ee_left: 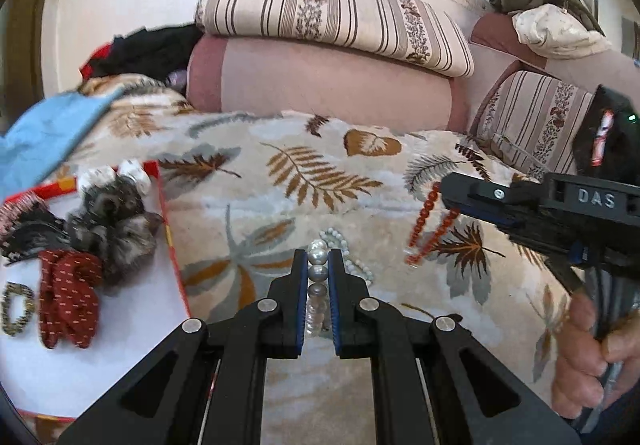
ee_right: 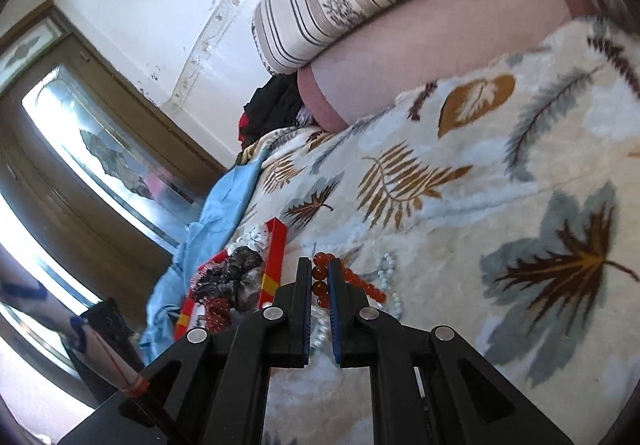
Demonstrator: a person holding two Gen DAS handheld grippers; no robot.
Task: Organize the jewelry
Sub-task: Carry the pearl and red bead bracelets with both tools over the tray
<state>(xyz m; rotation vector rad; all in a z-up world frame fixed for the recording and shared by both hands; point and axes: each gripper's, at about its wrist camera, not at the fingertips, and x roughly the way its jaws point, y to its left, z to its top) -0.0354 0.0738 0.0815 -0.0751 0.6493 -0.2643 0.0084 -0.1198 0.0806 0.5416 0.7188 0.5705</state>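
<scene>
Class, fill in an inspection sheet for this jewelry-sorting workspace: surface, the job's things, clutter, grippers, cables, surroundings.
Surface: leaf-print blanket.
Job's things: pearl strand; red bead strand; red-edged tray holding scrunchies.
Clutter: blue cloth; dark clothes.
Grippers: left gripper shut on the pearl strand; right gripper shut on the red bead strand.
Cables: nothing seen.
Surroundings: striped cushions, door.
</scene>
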